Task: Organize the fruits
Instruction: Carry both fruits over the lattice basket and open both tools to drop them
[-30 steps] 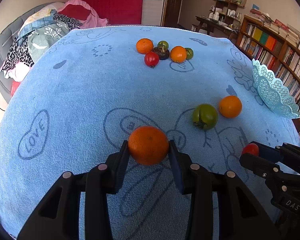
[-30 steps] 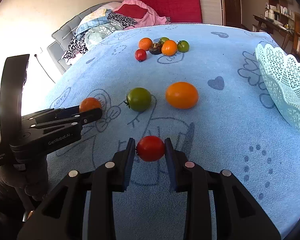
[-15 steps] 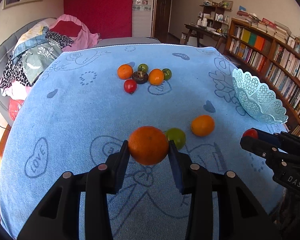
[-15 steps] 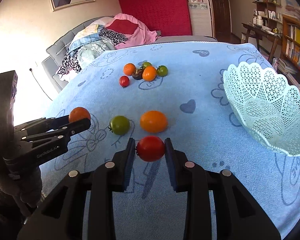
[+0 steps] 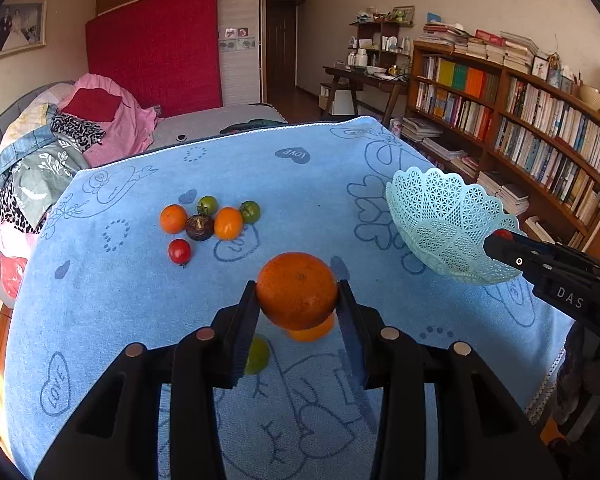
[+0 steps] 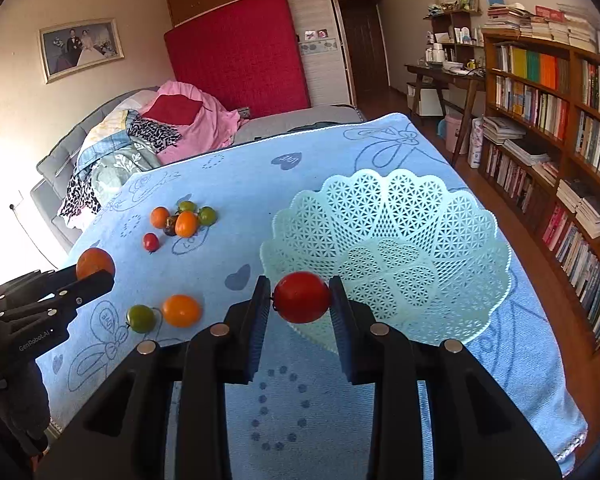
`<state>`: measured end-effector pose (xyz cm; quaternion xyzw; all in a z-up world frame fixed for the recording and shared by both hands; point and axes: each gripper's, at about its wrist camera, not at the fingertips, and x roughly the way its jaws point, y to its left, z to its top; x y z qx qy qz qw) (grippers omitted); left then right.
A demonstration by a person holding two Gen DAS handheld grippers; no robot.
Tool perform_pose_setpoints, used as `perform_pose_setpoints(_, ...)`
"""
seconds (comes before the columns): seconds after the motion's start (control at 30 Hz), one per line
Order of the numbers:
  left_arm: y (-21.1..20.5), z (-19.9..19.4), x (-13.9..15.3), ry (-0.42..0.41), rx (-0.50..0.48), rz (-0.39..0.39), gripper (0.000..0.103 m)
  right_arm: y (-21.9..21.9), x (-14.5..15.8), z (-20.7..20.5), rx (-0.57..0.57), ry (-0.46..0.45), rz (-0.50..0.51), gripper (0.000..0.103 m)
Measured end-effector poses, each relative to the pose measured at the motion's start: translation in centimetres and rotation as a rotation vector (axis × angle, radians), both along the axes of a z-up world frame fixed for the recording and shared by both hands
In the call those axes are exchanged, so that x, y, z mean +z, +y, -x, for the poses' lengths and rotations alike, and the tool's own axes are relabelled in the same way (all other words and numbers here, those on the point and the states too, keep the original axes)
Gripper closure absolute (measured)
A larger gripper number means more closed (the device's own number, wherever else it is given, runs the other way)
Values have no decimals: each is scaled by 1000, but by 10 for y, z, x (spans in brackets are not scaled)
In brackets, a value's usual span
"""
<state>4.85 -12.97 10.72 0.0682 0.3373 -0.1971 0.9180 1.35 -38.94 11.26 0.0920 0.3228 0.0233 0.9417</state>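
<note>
My left gripper (image 5: 298, 304) is shut on an orange (image 5: 296, 290) and holds it high above the blue cloth (image 5: 100, 300). My right gripper (image 6: 300, 302) is shut on a red tomato (image 6: 302, 297) at the near rim of the pale lattice basket (image 6: 400, 248), which looks empty. The basket also shows in the left wrist view (image 5: 444, 220), with the right gripper (image 5: 500, 242) at its rim. A loose orange (image 6: 181, 311) and a green tomato (image 6: 141, 318) lie on the cloth below.
A cluster of several small fruits (image 5: 208, 220) lies at the far middle of the cloth, with a red tomato (image 5: 179, 251) beside it. Bookshelves (image 5: 520, 120) stand to the right. A sofa with clothes (image 5: 40, 148) stands at the far left.
Both grippers have risen with their fruit. The right gripper has moved right to the basket's near rim. The left gripper has moved forward over the loose orange and green tomato.
</note>
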Motion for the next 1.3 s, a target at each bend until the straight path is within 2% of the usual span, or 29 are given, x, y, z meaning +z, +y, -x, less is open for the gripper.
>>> perform_pose_setpoints(0.27,-49,-16,2,12,-90,45,63,-41,-8,-5,-91,20,-11,72)
perform_pose_setpoints(0.53,-96,-29,-3,16,-163,40,63,-58,-17,-10,-137,45,-25,72)
perform_pose_setpoints(1.03,-138,-46,-22,65,-236,8,63,-76,-24,-15,-176,60,-41,72)
perform_pose_setpoints(1.07,-138,-46,-22,64,-233,9,60,-76,-23,-15,-178,59,-39,72)
perform_pose_setpoints(1.1,-139,-46,-21,62,-231,12,52,-77,-23,-15,-181,59,-39,71)
perform_pose_setpoints(1.13,-138,-46,-19,54,-226,20,26,-78,-23,-15,-185,56,-43,69)
perform_pose_setpoints(1.17,-135,-45,-17,37,-215,31,16,-79,-23,-14,-191,52,-48,55)
perform_pose_setpoints(1.2,-133,-44,-14,17,-204,40,13,-79,-22,-13,-182,41,-63,51)
perform_pose_setpoints(1.3,-127,-45,-9,2,-185,40,13,-76,-17,-9,-207,21,-28,41)
